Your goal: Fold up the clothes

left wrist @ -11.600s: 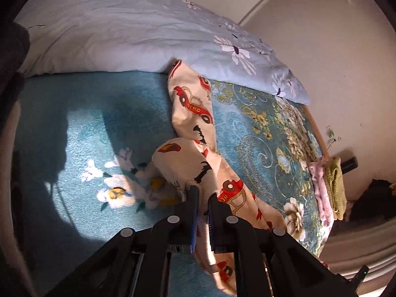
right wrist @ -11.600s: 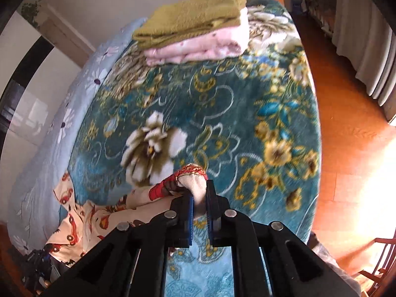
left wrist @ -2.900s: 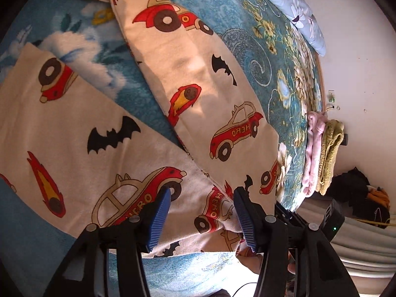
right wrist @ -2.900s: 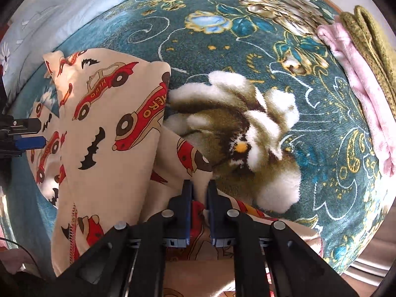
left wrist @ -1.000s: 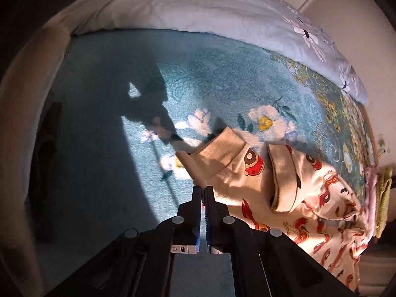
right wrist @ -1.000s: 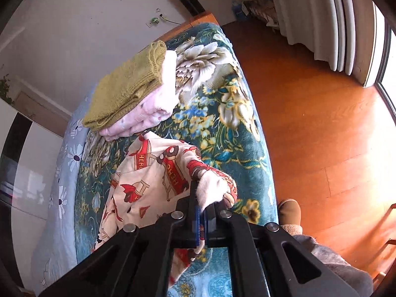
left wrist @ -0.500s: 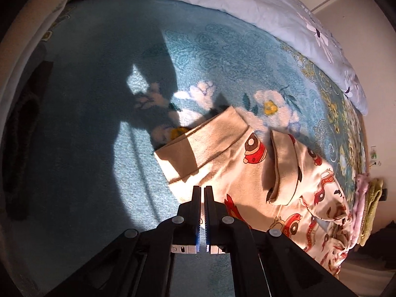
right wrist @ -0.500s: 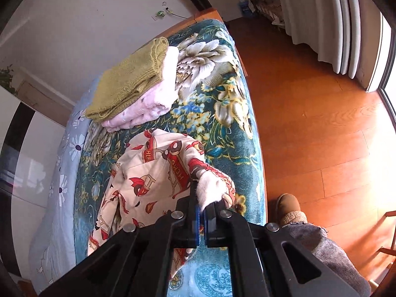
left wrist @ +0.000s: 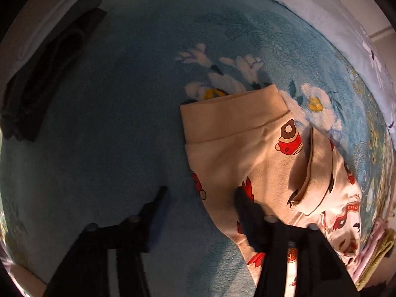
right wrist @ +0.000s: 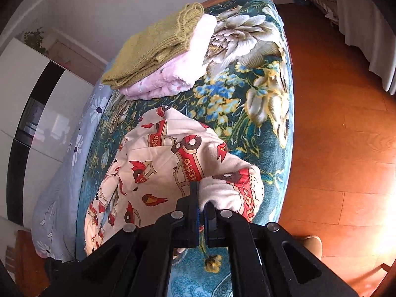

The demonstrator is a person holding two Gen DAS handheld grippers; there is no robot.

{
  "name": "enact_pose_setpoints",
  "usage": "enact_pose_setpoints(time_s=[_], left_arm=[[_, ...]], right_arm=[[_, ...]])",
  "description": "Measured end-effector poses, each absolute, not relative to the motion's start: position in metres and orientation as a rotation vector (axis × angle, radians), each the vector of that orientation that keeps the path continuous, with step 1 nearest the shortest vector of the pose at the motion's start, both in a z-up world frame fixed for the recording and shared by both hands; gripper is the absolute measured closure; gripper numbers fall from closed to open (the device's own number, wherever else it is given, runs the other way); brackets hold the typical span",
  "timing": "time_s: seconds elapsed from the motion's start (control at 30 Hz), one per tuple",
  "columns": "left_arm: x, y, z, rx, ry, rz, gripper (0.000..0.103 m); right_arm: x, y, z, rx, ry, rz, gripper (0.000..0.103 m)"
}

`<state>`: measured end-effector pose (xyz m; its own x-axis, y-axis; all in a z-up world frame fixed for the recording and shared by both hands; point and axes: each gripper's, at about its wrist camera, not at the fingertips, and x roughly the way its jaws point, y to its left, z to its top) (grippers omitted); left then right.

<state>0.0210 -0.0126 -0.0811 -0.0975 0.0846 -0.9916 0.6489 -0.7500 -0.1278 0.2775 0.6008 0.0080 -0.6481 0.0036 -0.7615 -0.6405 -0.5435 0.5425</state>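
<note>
You have two grippers: the left gripper (left wrist: pixel 200 198) with jaws apart, the right gripper (right wrist: pixel 201 198) clamped on cloth. One printed pyjama garment (right wrist: pixel 158 163) lies on one blanket (right wrist: pixel 267 113). Two folded items sit stacked: one green knit (right wrist: pixel 158 42), one pink fleece (right wrist: pixel 180 71). One slipper (right wrist: pixel 311 245) shows on the floor.

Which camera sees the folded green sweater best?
The right wrist view: the green sweater lies in full view on the pink blanket. The left wrist view catches only a dim sliver at its right edge.

Home bedroom: bed (right wrist: pixel 277 113), folded clothes (right wrist: pixel 160 57).
</note>
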Motion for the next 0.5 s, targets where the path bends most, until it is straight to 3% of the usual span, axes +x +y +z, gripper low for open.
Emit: enact_pose_setpoints(time_s=[0.2, 0.23, 0.27, 0.3, 0.33, 0.37, 0.5], left_arm=[[0.024, 0.008, -0.086, 1.600, 0.808, -1.851, 0.023], [0.022, 0.012, -0.084, 1.569, 0.798, -1.854, 0.033], [0.020, 0.017, -0.082, 1.549, 0.790, -1.864, 0.052], [0.015, 0.023, -0.078, 1.544, 0.788, -1.881, 0.063], [0.009, 0.030, -0.075, 1.555, 0.777, -1.887, 0.088], [0.004, 0.038, -0.070, 1.573, 0.768, -1.883, 0.095], [-0.007, 0.061, -0.041, 1.623, 0.762, -1.883, 0.096]], right_arm=[[0.276, 0.618, -0.012, -1.163, 1.288, 2.214, 0.100], [0.275, 0.620, -0.014, -1.192, 1.294, 2.207, 0.100], [0.273, 0.623, -0.014, -1.220, 1.306, 2.197, 0.100], [0.271, 0.625, -0.013, -1.243, 1.320, 2.186, 0.100], [0.268, 0.628, -0.011, -1.262, 1.336, 2.173, 0.100], [0.265, 0.632, -0.008, -1.278, 1.356, 2.160, 0.100], [0.242, 0.645, 0.026, -1.316, 1.379, 2.134, 0.100]])
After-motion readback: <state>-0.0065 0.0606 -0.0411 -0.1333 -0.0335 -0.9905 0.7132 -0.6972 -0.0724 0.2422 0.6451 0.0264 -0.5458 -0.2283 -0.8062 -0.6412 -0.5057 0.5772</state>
